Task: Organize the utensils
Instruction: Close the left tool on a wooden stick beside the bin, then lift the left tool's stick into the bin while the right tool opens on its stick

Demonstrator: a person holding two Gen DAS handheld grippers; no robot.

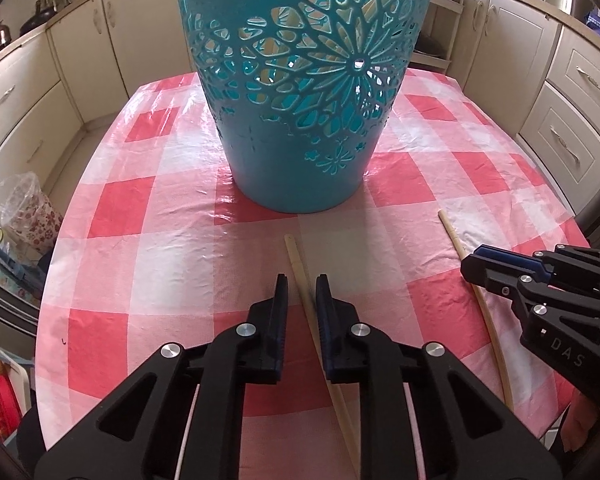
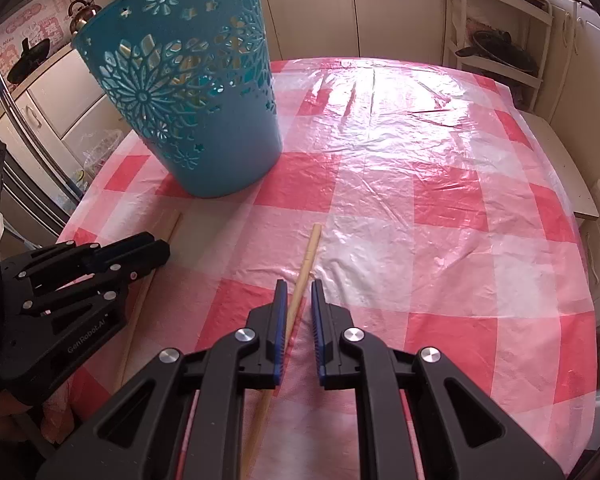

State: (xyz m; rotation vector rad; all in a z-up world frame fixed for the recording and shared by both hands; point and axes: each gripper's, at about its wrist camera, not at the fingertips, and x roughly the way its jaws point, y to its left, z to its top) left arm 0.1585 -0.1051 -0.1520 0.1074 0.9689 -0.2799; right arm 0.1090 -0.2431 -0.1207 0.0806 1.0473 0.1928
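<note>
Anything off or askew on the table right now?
Nothing stands out. The basket stands upright on the wrinkled tablecloth. Each chopstick lies between a gripper's fingers, left and right; no spill or damage visible.

Bare checked tablecloth (image 2: 420, 200) right of the teal basket (image 2: 188, 112), sole tall obstacle at the left.

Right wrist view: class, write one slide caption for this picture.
Right hand-held gripper shut on a chopstick on the checked tablecloth, teal basket behind, left hand-held gripper alongside.
</note>
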